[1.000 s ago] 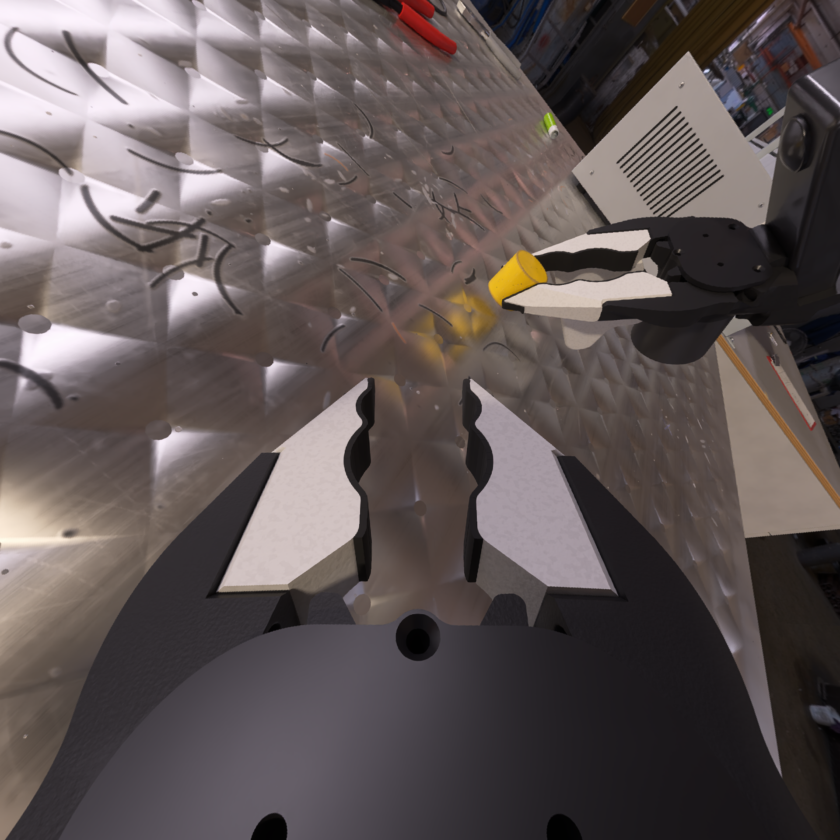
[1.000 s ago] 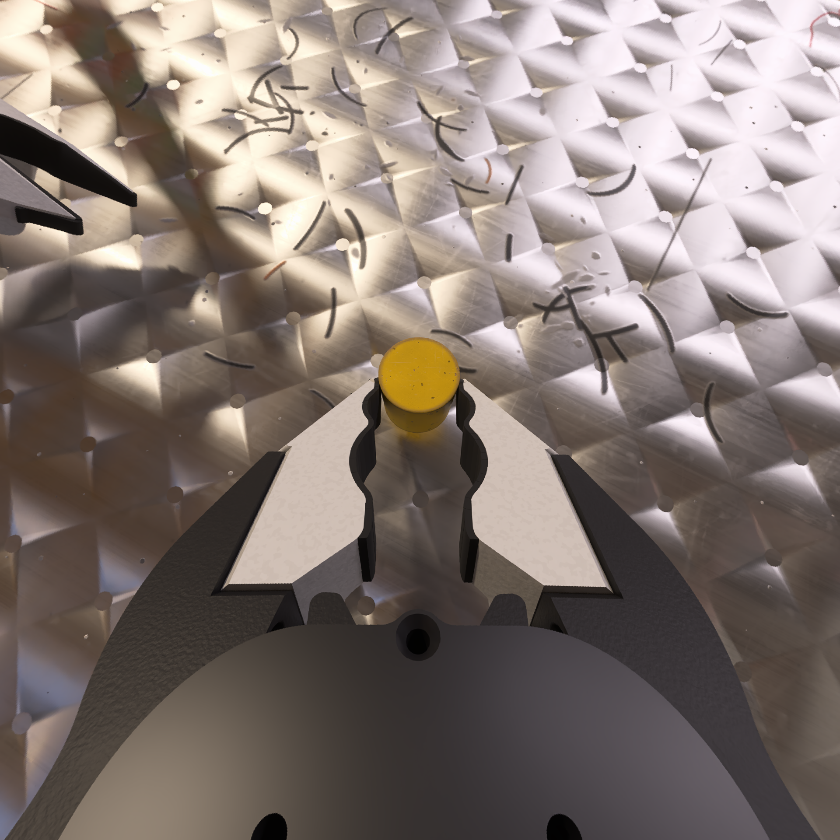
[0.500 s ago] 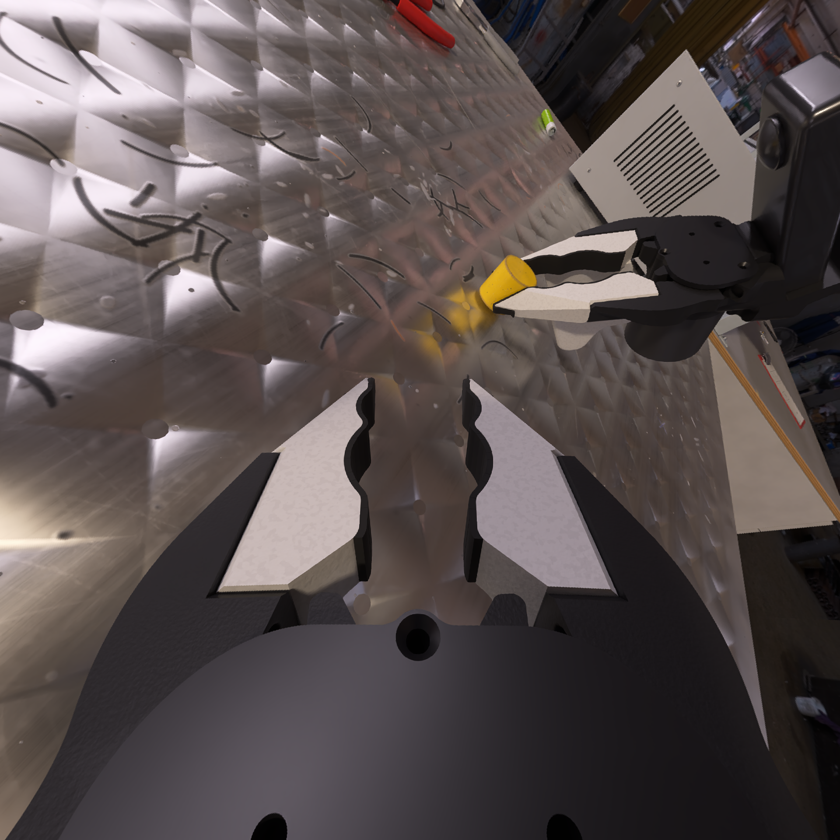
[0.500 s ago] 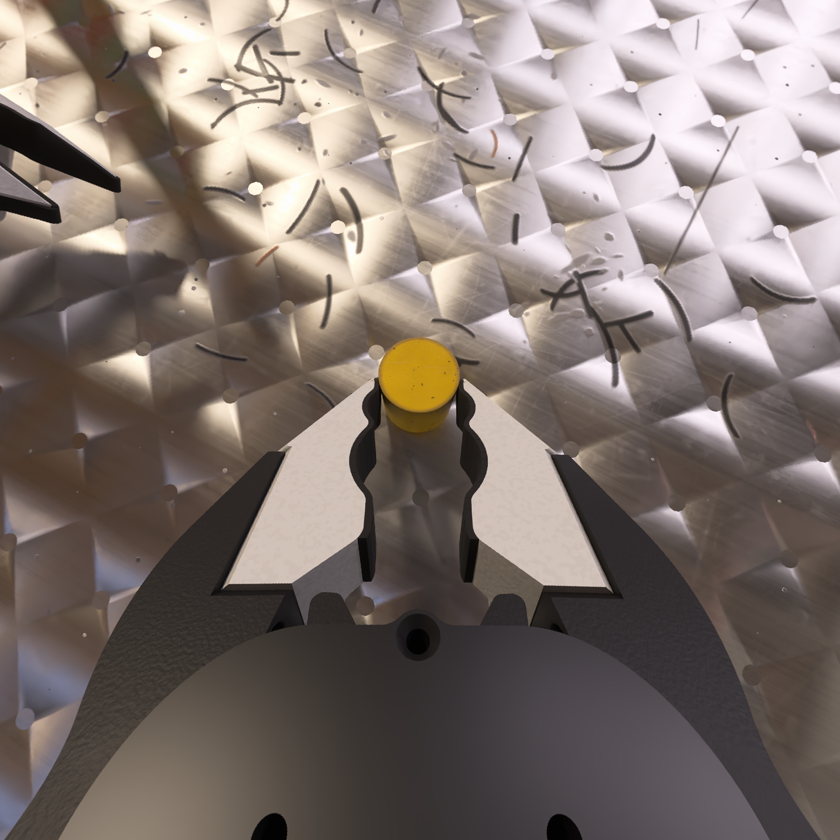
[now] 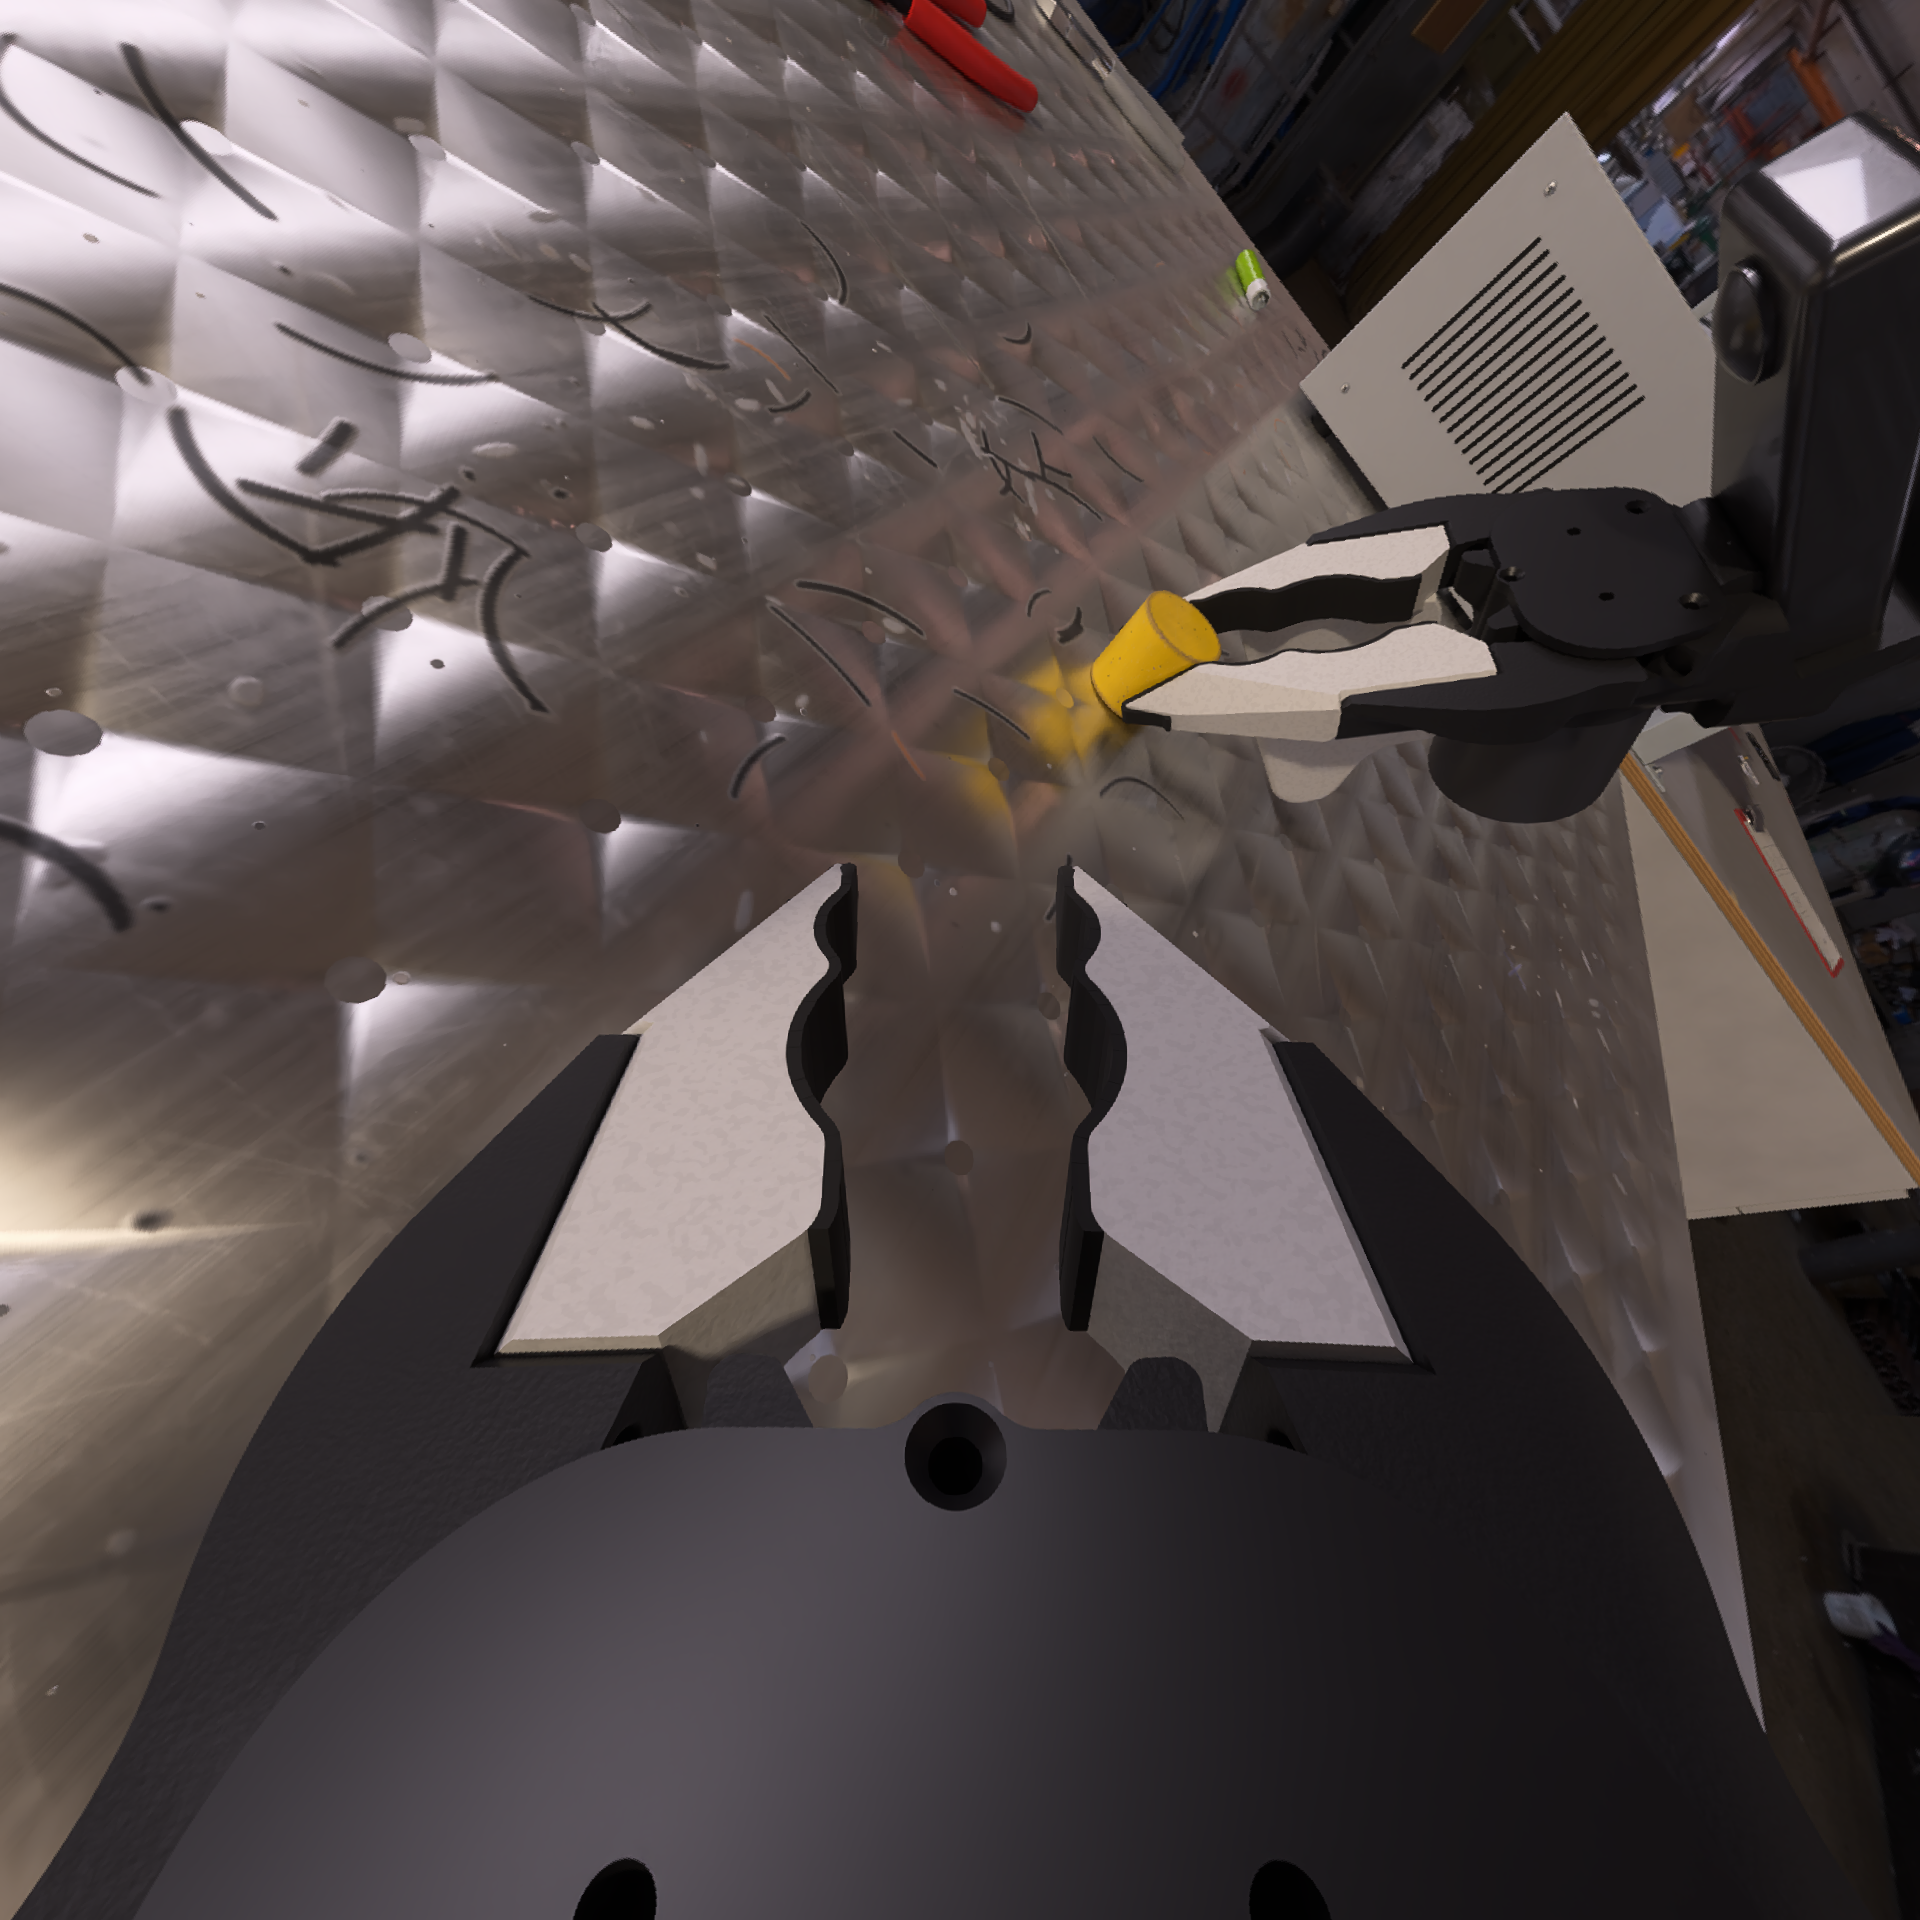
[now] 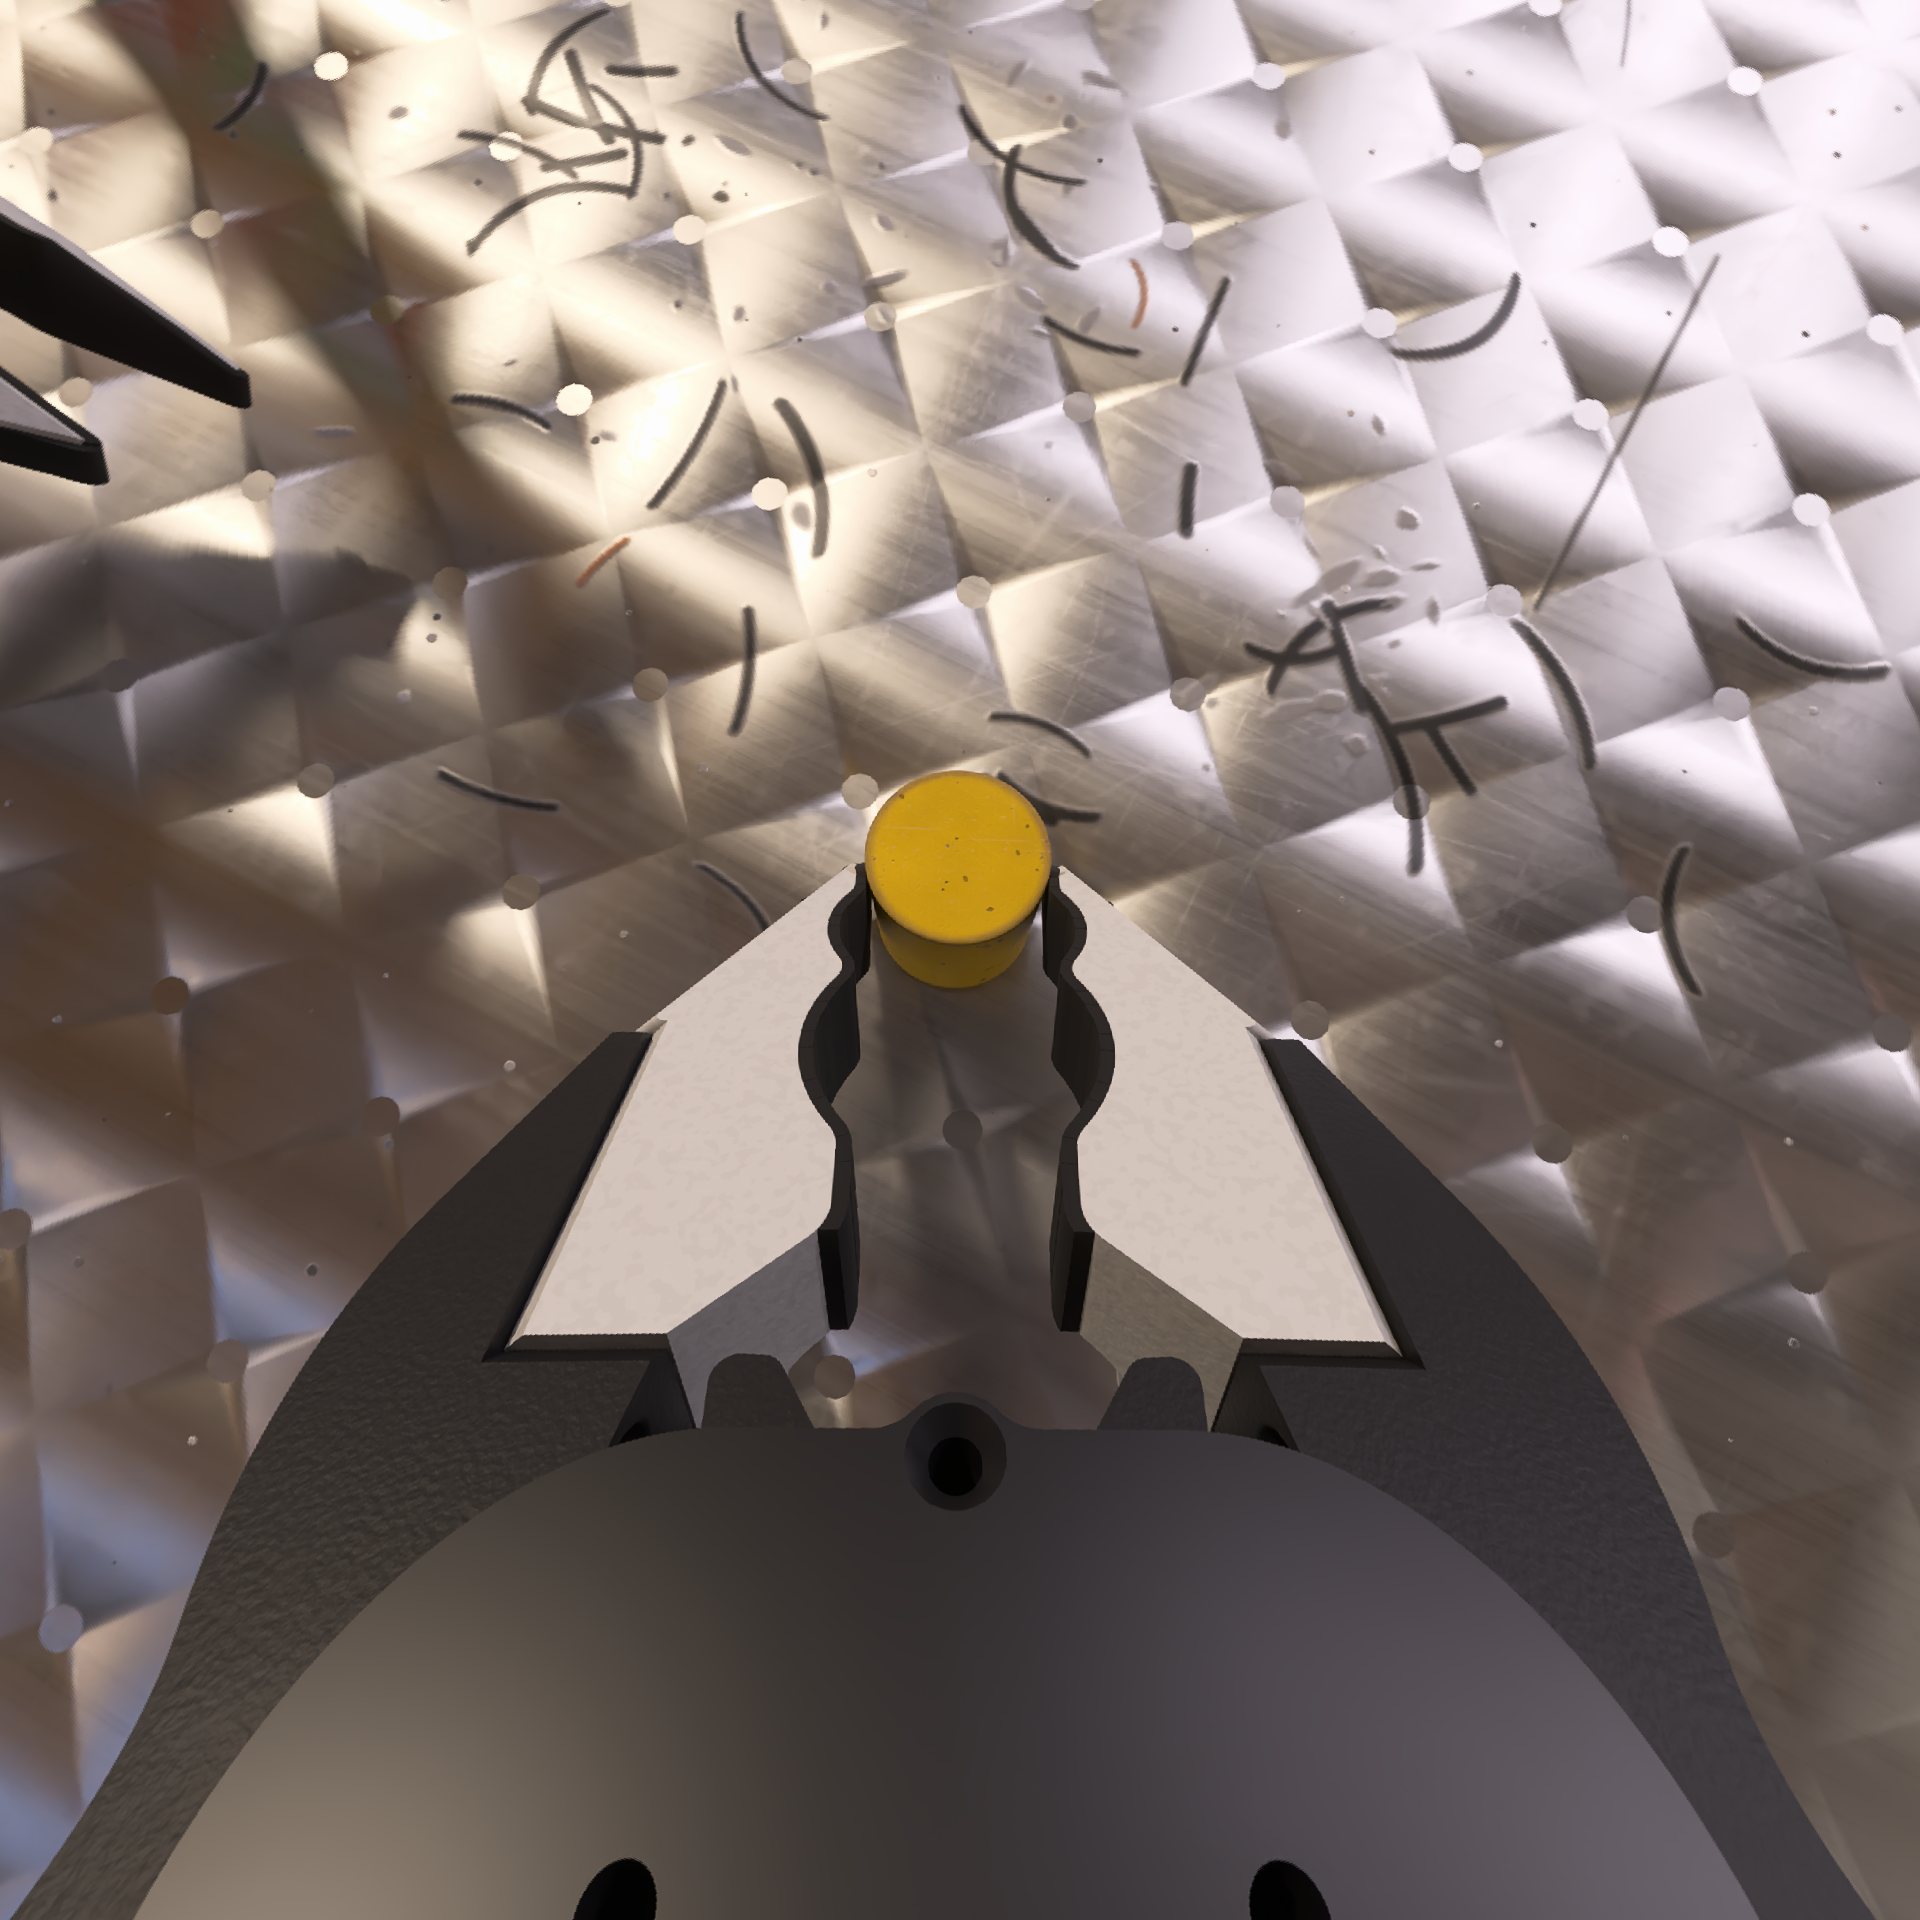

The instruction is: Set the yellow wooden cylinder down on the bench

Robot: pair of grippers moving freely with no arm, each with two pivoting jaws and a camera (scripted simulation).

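The yellow wooden cylinder [image 6: 956,862] is gripped at the tips of my right gripper [image 6: 956,878], which is shut on it. In the left wrist view the cylinder [image 5: 1148,655] hangs tilted in the right gripper [image 5: 1164,665], its lower end very close to its yellow reflection on the metal bench [image 5: 416,727]; I cannot tell if it touches. My left gripper [image 5: 956,873] is open and empty, just in front of and below the cylinder. One of its dark fingertips [image 6: 156,353] shows at the left edge of the right wrist view.
Dark curled metal shavings [image 6: 582,135] lie scattered over the bench. A red-handled tool [image 5: 966,57] and a small green cylinder [image 5: 1247,275] lie far off. A white vented box [image 5: 1507,343] stands past the bench's right edge.
My right gripper has moved lower toward the bench with the cylinder still in it; the cylinder and its reflection are closer together. The left gripper has stayed open and nearly still.
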